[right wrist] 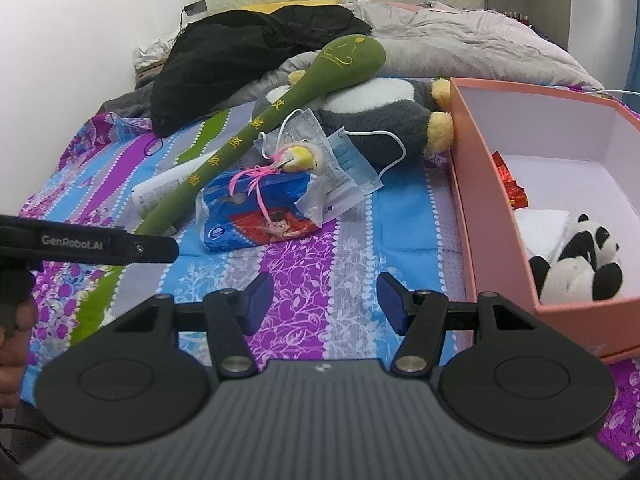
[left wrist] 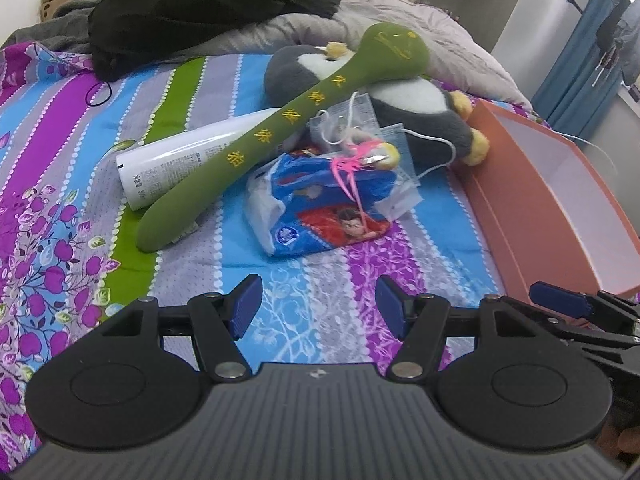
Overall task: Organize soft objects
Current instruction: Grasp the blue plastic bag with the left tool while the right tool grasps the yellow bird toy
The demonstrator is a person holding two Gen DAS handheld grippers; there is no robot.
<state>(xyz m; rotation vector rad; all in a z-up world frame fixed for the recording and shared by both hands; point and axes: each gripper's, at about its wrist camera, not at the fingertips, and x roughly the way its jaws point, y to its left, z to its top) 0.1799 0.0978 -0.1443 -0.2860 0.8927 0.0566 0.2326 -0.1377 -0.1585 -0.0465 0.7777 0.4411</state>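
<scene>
Left wrist view: the left gripper [left wrist: 319, 306] hovers over the bedsheet [left wrist: 48, 200] with its jaws apart and empty, the blue packet [left wrist: 320, 208] just ahead of it, the green plush [left wrist: 280, 132] ahead to its left and the penguin [left wrist: 412, 108] farther ahead. Right wrist view shows the right gripper [right wrist: 323, 302] likewise spread and empty, with the pink box [right wrist: 492, 208] just to its right (a panda [right wrist: 580, 264] lies inside) and a mask [right wrist: 352, 160] ahead.
</scene>
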